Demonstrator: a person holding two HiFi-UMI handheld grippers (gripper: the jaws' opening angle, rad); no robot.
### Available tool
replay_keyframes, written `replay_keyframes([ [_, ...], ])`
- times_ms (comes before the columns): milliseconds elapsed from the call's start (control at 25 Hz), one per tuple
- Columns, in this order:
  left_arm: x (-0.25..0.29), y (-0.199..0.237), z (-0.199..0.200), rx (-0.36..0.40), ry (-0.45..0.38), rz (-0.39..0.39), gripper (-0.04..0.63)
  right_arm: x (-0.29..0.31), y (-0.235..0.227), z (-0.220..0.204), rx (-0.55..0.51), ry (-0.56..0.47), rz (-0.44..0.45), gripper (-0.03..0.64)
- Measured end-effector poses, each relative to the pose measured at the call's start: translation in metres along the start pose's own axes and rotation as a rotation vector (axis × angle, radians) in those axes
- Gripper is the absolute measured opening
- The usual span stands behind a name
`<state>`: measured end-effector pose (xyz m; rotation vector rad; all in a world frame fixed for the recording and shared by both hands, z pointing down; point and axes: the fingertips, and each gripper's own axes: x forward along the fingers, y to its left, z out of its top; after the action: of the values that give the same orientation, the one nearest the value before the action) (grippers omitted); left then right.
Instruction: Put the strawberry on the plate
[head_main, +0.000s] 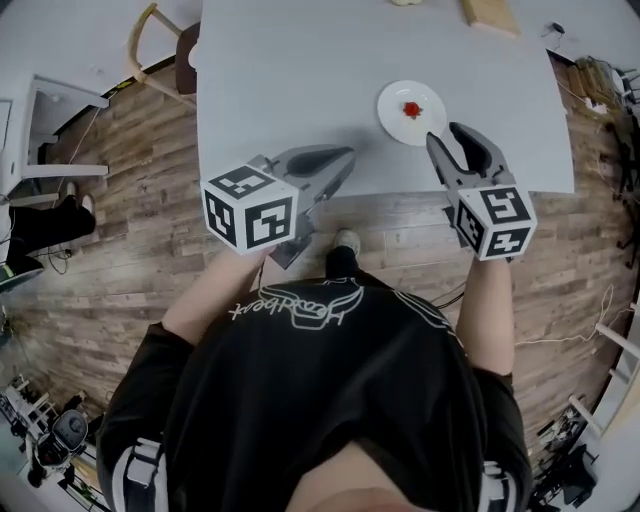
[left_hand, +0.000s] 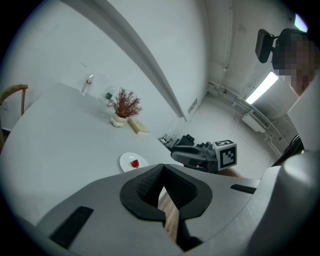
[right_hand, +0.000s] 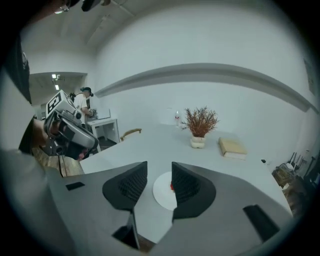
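A small red strawberry (head_main: 412, 109) lies on a round white plate (head_main: 395, 118) near the front right of the grey table (head_main: 300, 80). My right gripper (head_main: 447, 135) hovers just in front of the plate, open, with nothing between its fingers. In the right gripper view the plate (right_hand: 161, 194) shows through the gap of that gripper (right_hand: 159, 172), and the strawberry (right_hand: 172, 187) peeks out beside the right pad. My left gripper (head_main: 338, 160) is shut and empty over the table's front edge, left of the plate. The left gripper view shows the plate (left_hand: 126, 159) and strawberry (left_hand: 134, 163) beyond its closed jaws.
A dried plant in a pale vase (right_hand: 199, 125) and a tan block (right_hand: 231, 147) stand at the table's far side, with a bottle (left_hand: 87, 85) farther back. A wooden chair (head_main: 160, 50) sits at the left corner. Wood floor lies below me.
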<state>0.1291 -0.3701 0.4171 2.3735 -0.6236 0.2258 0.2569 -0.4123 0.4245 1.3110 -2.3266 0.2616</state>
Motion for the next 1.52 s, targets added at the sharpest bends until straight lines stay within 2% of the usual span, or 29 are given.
replay_keyframes([
  [160, -0.034, -0.024, -0.002, 0.046, -0.006, -0.038, 0.006, -0.046, 0.040, 0.027, 0.009, -0.102, -0.031, 0.055],
  [360, -0.076, -0.064, -0.015, 0.112, -0.009, -0.091, 0.006, -0.102, 0.092, 0.030, -0.018, -0.136, -0.113, 0.017],
  [720, -0.172, -0.139, -0.042, 0.163, -0.058, -0.194, 0.006, -0.186, 0.217, 0.031, 0.024, -0.217, -0.093, 0.011],
  [960, -0.227, -0.175, -0.068, 0.215, -0.067, -0.226, 0.006, -0.224, 0.294, 0.033, 0.083, -0.297, -0.026, 0.011],
  [1240, -0.258, -0.197, -0.102, 0.250, -0.036, -0.250, 0.006, -0.248, 0.344, 0.021, 0.165, -0.322, 0.004, 0.009],
  [1520, -0.270, -0.205, -0.126, 0.253, -0.009, -0.272, 0.006, -0.254, 0.366, -0.002, 0.221, -0.305, -0.010, 0.009],
])
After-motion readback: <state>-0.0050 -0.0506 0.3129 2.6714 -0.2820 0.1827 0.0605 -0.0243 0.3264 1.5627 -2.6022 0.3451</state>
